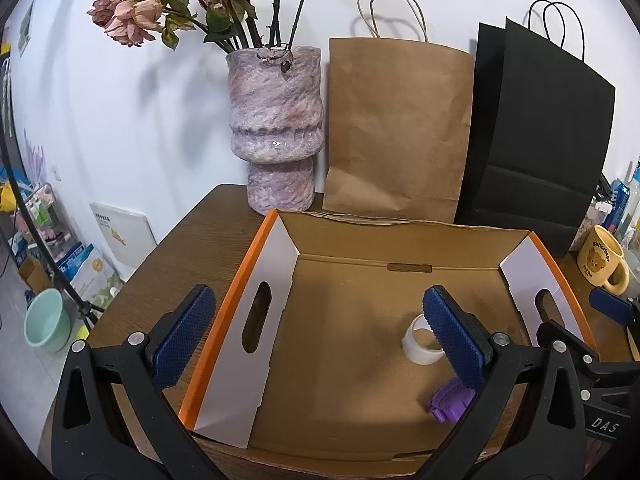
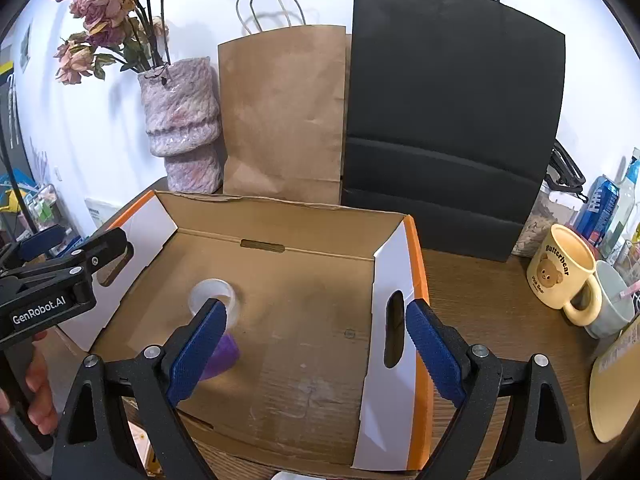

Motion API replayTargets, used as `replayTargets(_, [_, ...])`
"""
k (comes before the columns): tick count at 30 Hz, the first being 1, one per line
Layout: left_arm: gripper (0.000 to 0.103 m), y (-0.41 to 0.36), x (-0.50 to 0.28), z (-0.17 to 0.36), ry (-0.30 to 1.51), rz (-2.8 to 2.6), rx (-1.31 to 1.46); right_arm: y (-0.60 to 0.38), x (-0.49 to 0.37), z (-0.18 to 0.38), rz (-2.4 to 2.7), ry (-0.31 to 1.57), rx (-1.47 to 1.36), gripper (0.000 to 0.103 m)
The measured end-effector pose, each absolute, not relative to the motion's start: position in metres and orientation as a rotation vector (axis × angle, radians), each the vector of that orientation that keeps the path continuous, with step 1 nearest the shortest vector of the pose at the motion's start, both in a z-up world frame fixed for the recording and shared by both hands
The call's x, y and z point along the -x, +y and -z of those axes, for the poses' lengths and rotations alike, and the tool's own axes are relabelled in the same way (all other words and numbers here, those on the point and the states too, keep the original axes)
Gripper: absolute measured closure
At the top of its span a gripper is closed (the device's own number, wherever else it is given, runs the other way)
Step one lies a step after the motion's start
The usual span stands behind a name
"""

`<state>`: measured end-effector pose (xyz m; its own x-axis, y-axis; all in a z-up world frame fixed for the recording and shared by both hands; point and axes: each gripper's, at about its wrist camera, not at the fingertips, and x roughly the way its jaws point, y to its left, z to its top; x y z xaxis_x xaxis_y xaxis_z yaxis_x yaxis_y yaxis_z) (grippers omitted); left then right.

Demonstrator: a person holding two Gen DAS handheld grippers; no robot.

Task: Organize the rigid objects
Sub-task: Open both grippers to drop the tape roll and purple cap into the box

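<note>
An open cardboard box (image 1: 344, 240) with orange-edged white end walls sits on the brown table; it also shows in the right wrist view (image 2: 288, 220). Inside lie a clear tape roll (image 1: 420, 342) (image 2: 214, 294) and a small purple object (image 1: 450, 398) (image 2: 222, 356), each partly hidden by a blue finger pad. My left gripper (image 1: 320, 336) is open and empty above the box's left wall. My right gripper (image 2: 316, 352) is open and empty above the box's right wall. The left gripper's body (image 2: 60, 280) shows at the left of the right wrist view.
A marbled pink vase (image 1: 276, 128) of dried roses, a brown paper bag (image 1: 396, 128) and a black paper bag (image 1: 536, 140) stand behind the box. A yellow bear mug (image 2: 562, 276), a grey cup (image 2: 612, 304), a blue can (image 2: 598, 208) and a yellow board (image 2: 616, 392) crowd the right.
</note>
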<state>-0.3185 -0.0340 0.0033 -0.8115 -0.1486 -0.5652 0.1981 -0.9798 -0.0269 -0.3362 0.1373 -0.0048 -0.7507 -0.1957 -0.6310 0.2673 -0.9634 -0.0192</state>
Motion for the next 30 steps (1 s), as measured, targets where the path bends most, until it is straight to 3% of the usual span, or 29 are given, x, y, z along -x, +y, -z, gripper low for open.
replayTargets(30, [0.000, -0.032, 0.252, -0.019, 0.159, 2.880, -0.805, 0.154, 0.263, -0.013, 2.756, 0.175, -0.853, 0.008])
